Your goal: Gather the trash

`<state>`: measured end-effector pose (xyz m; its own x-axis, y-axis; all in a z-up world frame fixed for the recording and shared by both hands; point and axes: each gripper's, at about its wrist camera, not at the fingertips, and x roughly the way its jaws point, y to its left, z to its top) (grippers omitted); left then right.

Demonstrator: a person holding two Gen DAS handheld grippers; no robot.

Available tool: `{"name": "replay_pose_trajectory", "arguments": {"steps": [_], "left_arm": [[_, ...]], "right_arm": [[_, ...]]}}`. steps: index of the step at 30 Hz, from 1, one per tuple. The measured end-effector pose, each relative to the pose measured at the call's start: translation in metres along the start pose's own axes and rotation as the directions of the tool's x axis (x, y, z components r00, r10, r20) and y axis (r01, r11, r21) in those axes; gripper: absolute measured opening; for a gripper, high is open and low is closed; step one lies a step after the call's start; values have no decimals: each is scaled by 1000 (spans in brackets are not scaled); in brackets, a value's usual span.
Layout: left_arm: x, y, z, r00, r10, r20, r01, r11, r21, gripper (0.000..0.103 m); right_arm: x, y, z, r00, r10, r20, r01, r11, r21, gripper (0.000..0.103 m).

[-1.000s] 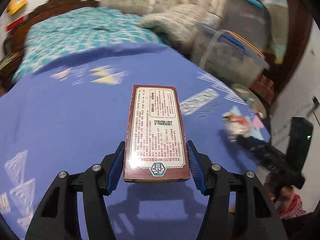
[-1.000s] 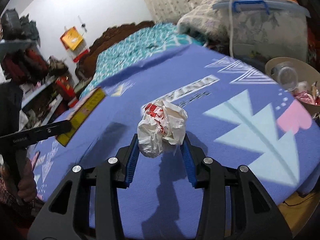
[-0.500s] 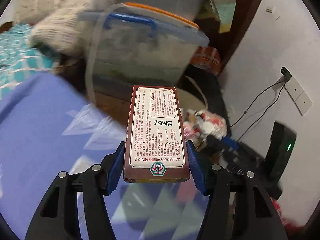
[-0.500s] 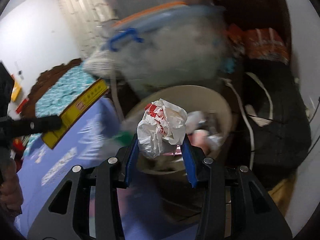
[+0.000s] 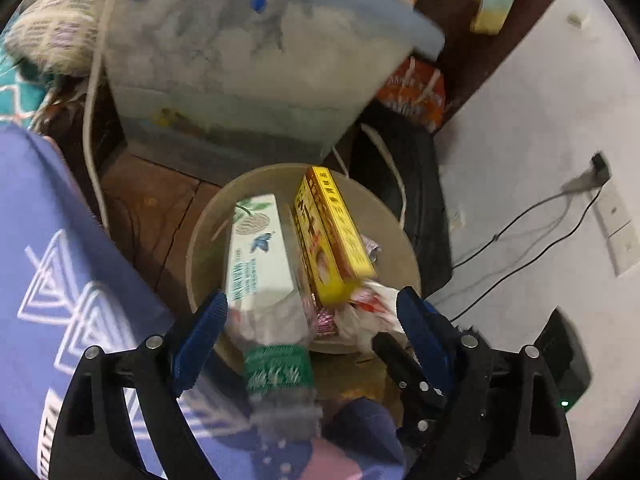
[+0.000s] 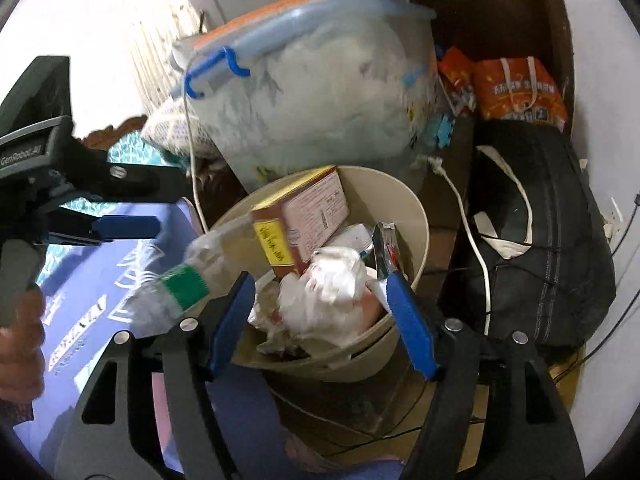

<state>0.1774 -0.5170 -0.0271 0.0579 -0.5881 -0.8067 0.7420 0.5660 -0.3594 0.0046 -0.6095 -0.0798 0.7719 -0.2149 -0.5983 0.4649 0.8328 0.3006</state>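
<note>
Above the beige bin (image 6: pixel 416 216), our left gripper (image 5: pixel 312 316) and right gripper (image 6: pixel 320 320) have just released, apparently dropping box (image 5: pixel 332 236) and wrapper (image 6: pixel 332 284).

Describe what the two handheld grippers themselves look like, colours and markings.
Both the left gripper and right gripper have black plastic frames with silver round screws and blue ribbed finger pads. The right wrist view shows white lettering on the left gripper's grey-black body.
</note>
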Motion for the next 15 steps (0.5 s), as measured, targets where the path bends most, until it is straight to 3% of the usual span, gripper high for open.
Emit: {"name": "replay_pose_trajectory", "arguments": {"steps": [3,8,13,15], "left_arm": [[-35,9,-15,998,9,60,-9,1000,5,83],[-88,25,-63,985,120,124,-124,992,25,83],[-136,51,-128,931,306,200,-306,952,-28,90],[-150,64,-149,915,351,199,-344,936,-67,90]], "right_arm": [[-24,3,-11,999,8,34,-8,1000,6,70],[-73,10,-31,993,76,93,-80,996,46,70],[-108,62,-47,976,185,110,-192,980,49,70],[-111,85,-58,972,216,94,-221,974,54,70]]}}
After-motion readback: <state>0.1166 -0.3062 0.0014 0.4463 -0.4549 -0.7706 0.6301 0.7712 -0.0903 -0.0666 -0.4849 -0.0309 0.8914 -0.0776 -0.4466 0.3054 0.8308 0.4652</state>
